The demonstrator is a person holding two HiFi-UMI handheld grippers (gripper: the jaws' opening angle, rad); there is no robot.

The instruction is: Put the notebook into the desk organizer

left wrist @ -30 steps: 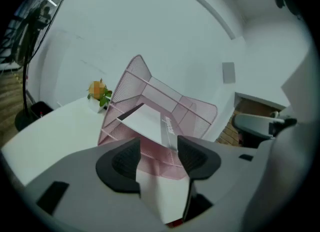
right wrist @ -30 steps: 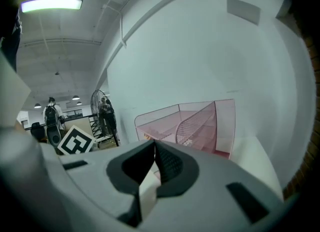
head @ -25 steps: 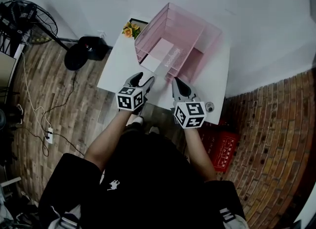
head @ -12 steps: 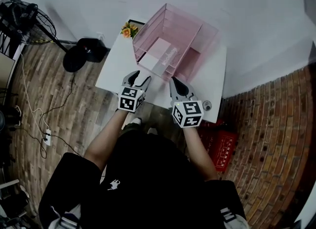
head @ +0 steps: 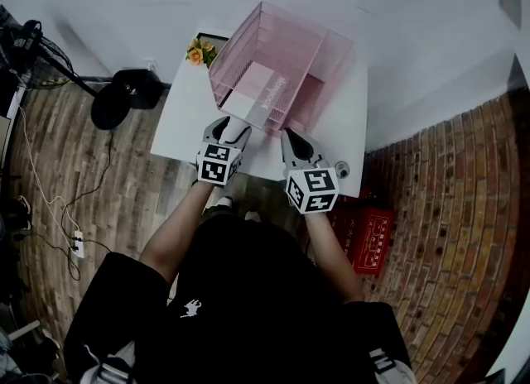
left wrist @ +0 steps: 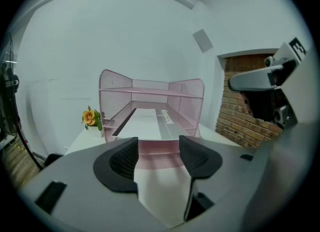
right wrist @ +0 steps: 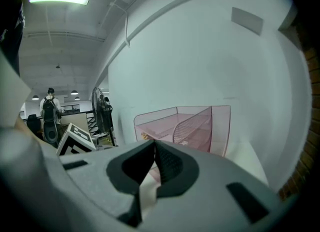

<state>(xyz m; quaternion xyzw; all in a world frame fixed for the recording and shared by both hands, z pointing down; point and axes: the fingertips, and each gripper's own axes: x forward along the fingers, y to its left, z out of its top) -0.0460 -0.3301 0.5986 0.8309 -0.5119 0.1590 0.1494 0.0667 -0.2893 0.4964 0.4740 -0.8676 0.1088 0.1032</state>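
notebook [head: 258, 86] flat inside pink desk organizer [head: 328, 72], left compartment

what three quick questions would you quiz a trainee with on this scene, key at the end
1. True or false: the left gripper has its jaws apart, with nothing gripped between them.
2. Where does the notebook lie? A) on the floor B) in the bottom tray of the pink desk organizer C) on the organizer's top shelf
3. Fill in: the jaws of the right gripper are ____.
Key: 1 true; 2 B; 3 shut
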